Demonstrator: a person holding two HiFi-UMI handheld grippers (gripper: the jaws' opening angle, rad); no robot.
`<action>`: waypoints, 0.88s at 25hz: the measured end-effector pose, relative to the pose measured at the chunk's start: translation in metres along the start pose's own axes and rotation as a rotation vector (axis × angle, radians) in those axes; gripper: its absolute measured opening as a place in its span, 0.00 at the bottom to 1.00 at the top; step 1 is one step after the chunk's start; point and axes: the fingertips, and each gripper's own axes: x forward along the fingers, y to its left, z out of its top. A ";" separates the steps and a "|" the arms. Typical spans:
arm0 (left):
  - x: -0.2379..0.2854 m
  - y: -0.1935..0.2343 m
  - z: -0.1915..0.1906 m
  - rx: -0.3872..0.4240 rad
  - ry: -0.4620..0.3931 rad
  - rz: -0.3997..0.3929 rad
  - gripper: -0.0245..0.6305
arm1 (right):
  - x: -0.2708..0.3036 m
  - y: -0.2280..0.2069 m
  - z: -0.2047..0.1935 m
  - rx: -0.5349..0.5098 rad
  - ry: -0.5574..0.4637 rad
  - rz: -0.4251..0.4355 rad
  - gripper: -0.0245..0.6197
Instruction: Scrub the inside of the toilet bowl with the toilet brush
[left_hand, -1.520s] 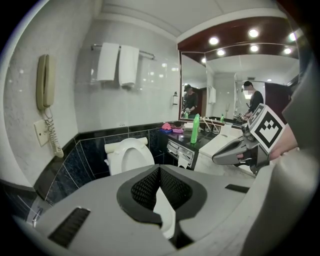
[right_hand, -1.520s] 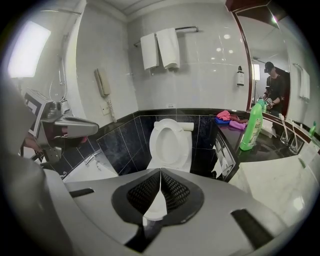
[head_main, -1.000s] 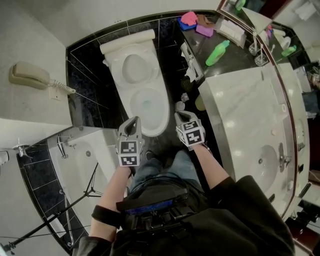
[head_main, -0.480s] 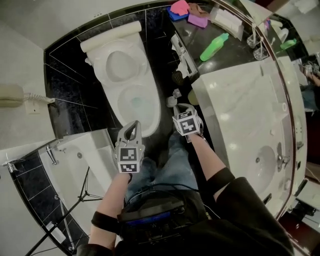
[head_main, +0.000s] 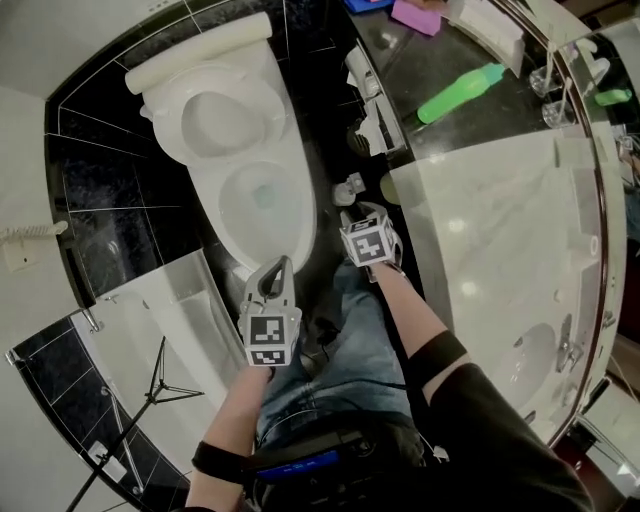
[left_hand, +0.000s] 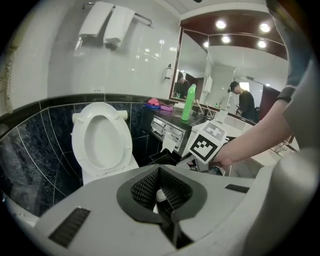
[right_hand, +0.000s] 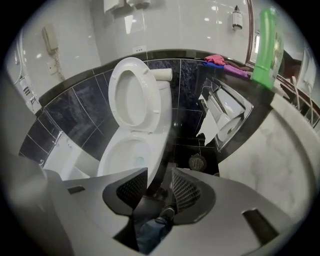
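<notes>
White toilet bowl (head_main: 296, 222) at far left of a dark floor (head_main: 330, 130), seat (head_main: 222, 120) raised against black tiles. Small white object (head_main: 350, 187) just right of the bowl, too small to identify. Near its front rim, left tongs (head_main: 278, 270) closed together, holding nothing. Further right, right tongs (right_hand: 159, 192) apart, having just been opening, nothing between them. Marble table (head_main: 480, 230) at right, green bottle (head_main: 462, 92) standing at its far end.

Green bottle (head_main: 462, 92) on dark counter (head_main: 405, 68)
</notes>
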 end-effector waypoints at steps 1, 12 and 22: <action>0.009 -0.002 -0.003 0.001 0.004 -0.006 0.04 | 0.010 -0.006 0.000 0.010 0.005 0.000 0.32; 0.108 -0.015 -0.037 0.005 0.012 -0.030 0.04 | 0.131 -0.065 -0.036 0.116 0.069 -0.028 0.50; 0.190 -0.023 -0.083 0.008 0.005 -0.060 0.04 | 0.237 -0.100 -0.086 0.118 0.175 -0.039 0.52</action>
